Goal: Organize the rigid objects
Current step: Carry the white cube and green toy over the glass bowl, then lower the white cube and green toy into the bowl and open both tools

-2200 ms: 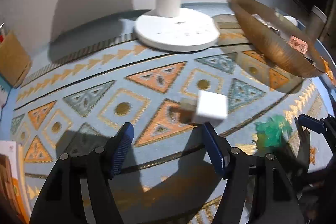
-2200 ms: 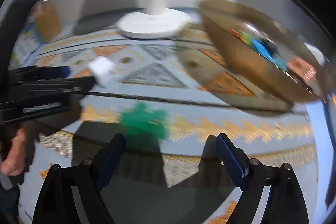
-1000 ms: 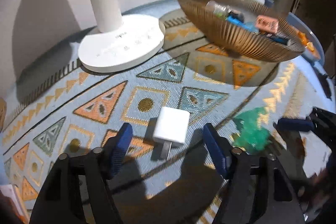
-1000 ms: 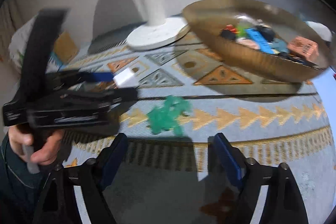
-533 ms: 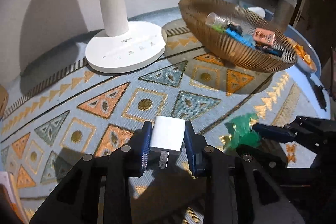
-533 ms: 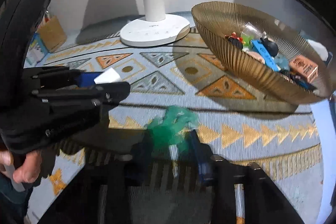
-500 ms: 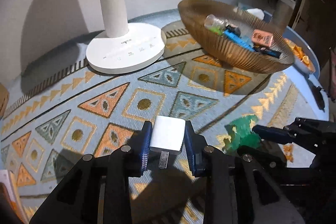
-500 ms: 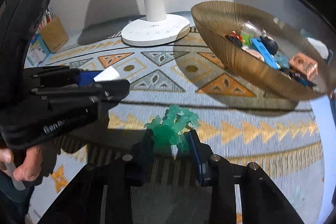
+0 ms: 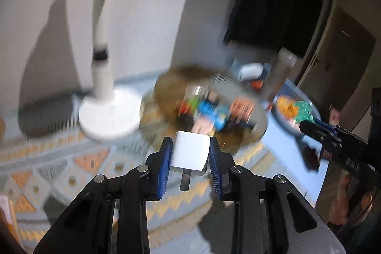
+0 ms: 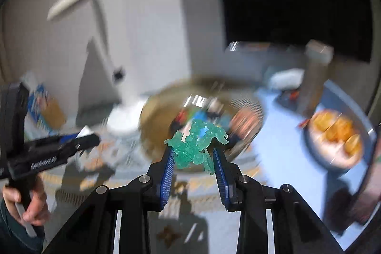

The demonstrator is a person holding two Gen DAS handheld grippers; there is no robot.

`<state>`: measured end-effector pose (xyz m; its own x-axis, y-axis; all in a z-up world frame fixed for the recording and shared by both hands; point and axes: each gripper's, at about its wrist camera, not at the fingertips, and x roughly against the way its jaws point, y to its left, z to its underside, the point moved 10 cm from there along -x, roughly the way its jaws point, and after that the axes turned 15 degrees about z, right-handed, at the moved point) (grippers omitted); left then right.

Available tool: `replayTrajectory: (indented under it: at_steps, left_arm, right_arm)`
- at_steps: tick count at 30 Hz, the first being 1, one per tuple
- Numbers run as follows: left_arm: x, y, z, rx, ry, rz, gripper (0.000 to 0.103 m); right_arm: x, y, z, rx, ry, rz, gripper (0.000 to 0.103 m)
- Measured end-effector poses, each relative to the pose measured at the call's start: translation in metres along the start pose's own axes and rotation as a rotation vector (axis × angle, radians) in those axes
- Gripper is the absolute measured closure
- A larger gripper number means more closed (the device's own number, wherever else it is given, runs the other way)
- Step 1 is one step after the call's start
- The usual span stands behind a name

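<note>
The white charger [image 9: 190, 154] sits clamped between the blue pads of the left tongs [image 9: 189, 160], prongs pointing back toward the handle, lifted clear of the patterned cloth [image 9: 78, 166] on the tabletop. In the right wrist view the left tongs [image 10: 78, 138] show from the side, at the left, gripped by a bare hand [image 10: 28, 204], with a white corner of the charger [image 10: 83, 130] peeking out at the tip.

The green toy figure [image 10: 196, 144], translucent and spiky, is pinched between the blue pads of the right tongs [image 10: 194, 163], also held up in the air. Beyond both sets of tongs, blurred by motion, lies the wide brown bowl [image 10: 152, 116] with a jumble of small coloured pieces inside; from either camera the held item lines up in front of the bowl's near rim. A white lamp [image 9: 104, 97] stands on its round base just left of the bowl [image 9: 164, 85]. To the right of the bowl rests a plate [image 10: 316, 154] carrying orange pieces, with a tall brownish cylinder [image 10: 314, 77] behind it.
</note>
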<state>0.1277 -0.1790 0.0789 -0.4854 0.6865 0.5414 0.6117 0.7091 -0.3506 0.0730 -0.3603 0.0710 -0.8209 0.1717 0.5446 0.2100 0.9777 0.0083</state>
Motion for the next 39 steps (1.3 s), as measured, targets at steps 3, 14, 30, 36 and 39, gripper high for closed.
replayTrajectory:
  at_steps: [3, 14, 30, 36, 39]
  left_arm:
    - [0.000, -0.018, -0.038, -0.033, -0.068, -0.001, 0.076]
    - [-0.092, 0.014, -0.049, -0.043, 0.017, -0.094, 0.076]
    - [-0.095, 0.027, -0.042, 0.010, 0.022, -0.073, 0.041]
    - [-0.024, 0.007, -0.044, -0.027, -0.047, -0.108, 0.041]
    - [0.019, -0.001, -0.042, -0.040, -0.092, -0.141, 0.029]
  right_arm:
    - [0.002, -0.021, -0.034, -0.020, -0.055, 0.025, 0.070]
    - [-0.120, -0.026, -0.057, 0.039, 0.037, 0.139, 0.070]
    - [-0.135, -0.033, -0.067, 0.015, 0.013, 0.112, 0.039]
    - [-0.089, -0.052, -0.066, -0.133, 0.053, -0.017, 0.039]
    - [-0.062, -0.048, -0.063, -0.170, 0.060, -0.069, 0.039]
